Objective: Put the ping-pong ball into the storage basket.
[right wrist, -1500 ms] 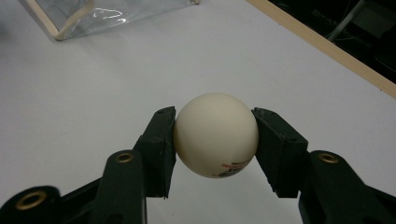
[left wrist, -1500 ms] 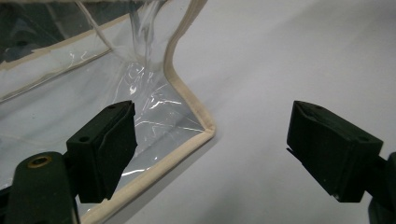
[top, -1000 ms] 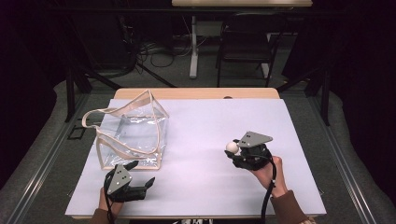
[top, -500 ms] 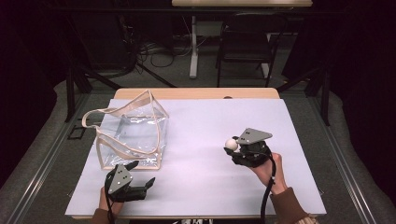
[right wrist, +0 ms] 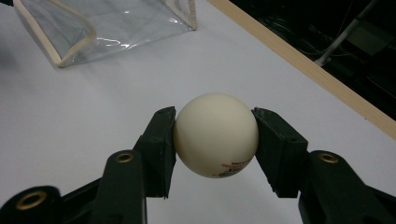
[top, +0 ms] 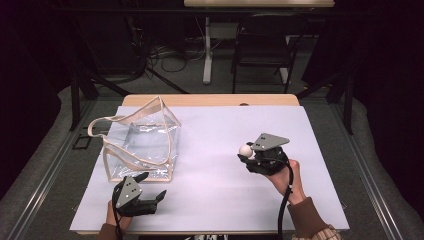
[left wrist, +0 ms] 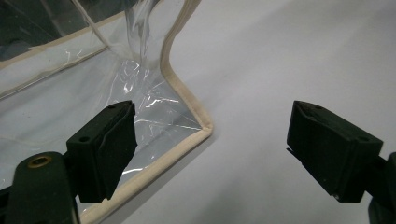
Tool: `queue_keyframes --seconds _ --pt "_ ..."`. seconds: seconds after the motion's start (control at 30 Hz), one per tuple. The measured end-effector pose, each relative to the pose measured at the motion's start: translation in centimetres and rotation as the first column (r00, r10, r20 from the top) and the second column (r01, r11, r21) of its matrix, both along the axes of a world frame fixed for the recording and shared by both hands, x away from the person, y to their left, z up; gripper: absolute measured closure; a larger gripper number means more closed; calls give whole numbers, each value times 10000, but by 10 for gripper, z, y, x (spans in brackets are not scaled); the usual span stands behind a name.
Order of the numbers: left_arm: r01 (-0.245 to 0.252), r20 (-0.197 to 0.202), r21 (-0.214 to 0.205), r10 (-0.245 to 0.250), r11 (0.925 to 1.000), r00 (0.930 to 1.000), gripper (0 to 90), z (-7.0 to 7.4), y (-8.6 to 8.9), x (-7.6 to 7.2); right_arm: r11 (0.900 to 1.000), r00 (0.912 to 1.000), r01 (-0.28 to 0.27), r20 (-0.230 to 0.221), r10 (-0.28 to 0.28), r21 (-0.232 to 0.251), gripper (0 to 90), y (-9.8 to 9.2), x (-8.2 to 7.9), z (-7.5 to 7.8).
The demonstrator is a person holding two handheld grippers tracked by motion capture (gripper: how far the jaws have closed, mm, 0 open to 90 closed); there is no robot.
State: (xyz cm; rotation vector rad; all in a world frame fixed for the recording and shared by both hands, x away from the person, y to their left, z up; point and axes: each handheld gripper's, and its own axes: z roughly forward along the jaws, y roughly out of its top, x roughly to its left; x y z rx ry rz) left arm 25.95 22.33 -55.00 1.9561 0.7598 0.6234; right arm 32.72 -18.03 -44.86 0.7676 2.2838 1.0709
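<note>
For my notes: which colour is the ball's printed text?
Red, small print low on the ball; clearest in the right gripper view.

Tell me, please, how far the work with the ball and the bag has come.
Done: the right gripper is shut on the white ball. In hand: it holds the ball above the table, apart from the clear bag. Left, probably: putting the ball in; the open left gripper waits at the bag's corner.

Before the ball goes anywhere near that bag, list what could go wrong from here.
1. The right gripper pinches the smooth white ball only at its two sides; it might squirt out and roll off the table.
2. The clear bag looks limp, its top edge sagging, so the ball may hit the rim rather than drop in.
3. The left gripper is open beside the bag's corner, not holding it; a nudge could shift the bag.
</note>
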Motion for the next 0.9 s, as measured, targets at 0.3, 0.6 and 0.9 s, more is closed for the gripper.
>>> queue_keyframes --seconds 0.3,0.6,0.9 --pt "16 23 32 -16 10000 10000 160 0 0 0 9999 9999 -96 102 96 -31 508 5 5 7" --pt "51 13 34 -51 10000 10000 160 0 0 0 9998 9997 -174 171 175 -17 509 9 10 11" --pt "71 26 40 -71 10000 10000 161 0 0 0 9995 9994 -294 168 296 -119 508 15 17 15"
